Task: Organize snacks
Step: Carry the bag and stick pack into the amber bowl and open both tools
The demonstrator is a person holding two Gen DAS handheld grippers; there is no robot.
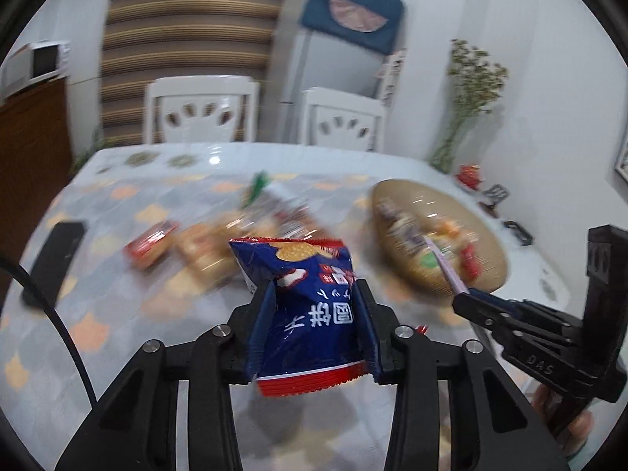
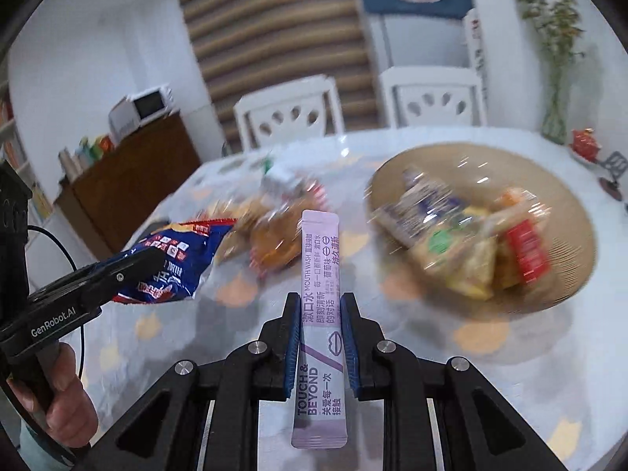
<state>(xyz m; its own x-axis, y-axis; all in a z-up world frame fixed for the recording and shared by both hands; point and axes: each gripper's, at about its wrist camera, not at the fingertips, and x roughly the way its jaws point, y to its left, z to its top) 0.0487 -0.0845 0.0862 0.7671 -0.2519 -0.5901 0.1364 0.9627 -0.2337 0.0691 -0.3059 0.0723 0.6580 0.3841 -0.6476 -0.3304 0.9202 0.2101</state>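
The right claw (image 2: 321,306) holds the purple stick (image 2: 318,314) pointing straight ahead and is nearer the bowl (image 2: 581,212), ahead to its right, while the left claw (image 1: 314,306) holds the blue bag (image 1: 310,306).

Bright indoor light, heavy motion blur (fisheye-warped edges).

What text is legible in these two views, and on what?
"TOUCH & BEYOND": purple sachet, held by right gripper.
"MOUTH WASH": same sachet.
"GenRobot.AI": left gripper body.
"DAS": right gripper body, in the left wrist view.
Blue cracker bag in left gripper: large white characters, not transcribed.
Packets in woven tray: too blurred.
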